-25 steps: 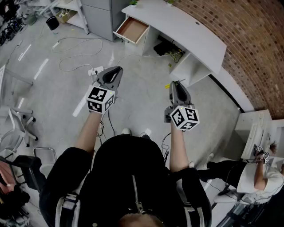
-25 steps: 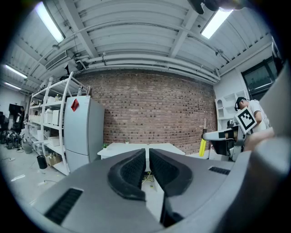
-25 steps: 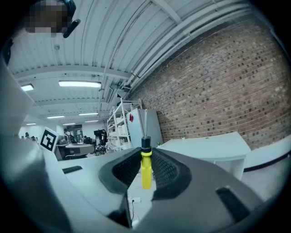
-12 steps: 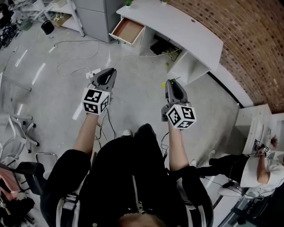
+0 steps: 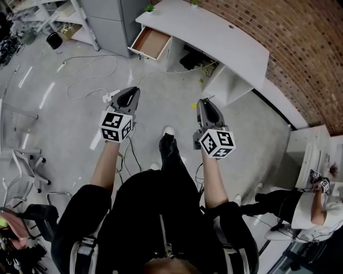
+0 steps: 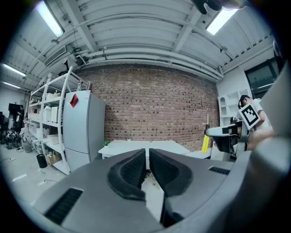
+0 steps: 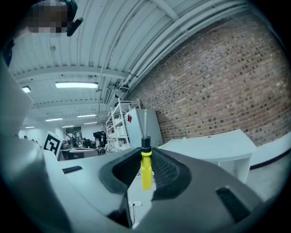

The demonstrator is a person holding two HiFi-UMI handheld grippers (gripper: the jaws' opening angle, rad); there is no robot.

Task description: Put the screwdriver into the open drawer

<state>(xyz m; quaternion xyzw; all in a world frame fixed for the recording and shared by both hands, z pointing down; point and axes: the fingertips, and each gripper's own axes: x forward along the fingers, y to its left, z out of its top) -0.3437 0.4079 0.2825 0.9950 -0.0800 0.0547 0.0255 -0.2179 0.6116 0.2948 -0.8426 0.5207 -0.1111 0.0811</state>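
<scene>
The screwdriver [image 7: 146,170] has a yellow handle and a black collar, with its thin shaft pointing up. My right gripper [image 7: 146,176] is shut on the handle. In the head view the right gripper [image 5: 203,104] is held out over the floor, a bit of yellow screwdriver [image 5: 194,106] showing at its tip. My left gripper [image 5: 127,98] is level with it on the left, its jaws shut and empty [image 6: 148,157]. The open drawer [image 5: 150,43], wood-lined, sticks out of the white desk [image 5: 225,40] well ahead of both grippers.
Cables [image 5: 91,68] and a power strip [image 5: 109,97] lie on the concrete floor ahead left. A grey cabinet [image 5: 107,16] and shelving stand left of the desk. Office chairs [image 5: 24,158] are at the left, a seated person [image 5: 316,206] at the right. A brick wall [image 5: 305,48] runs behind the desk.
Both grippers have been carried forward toward the desk. The person's foot has stepped out in front. The screwdriver stays gripped in the right gripper.
</scene>
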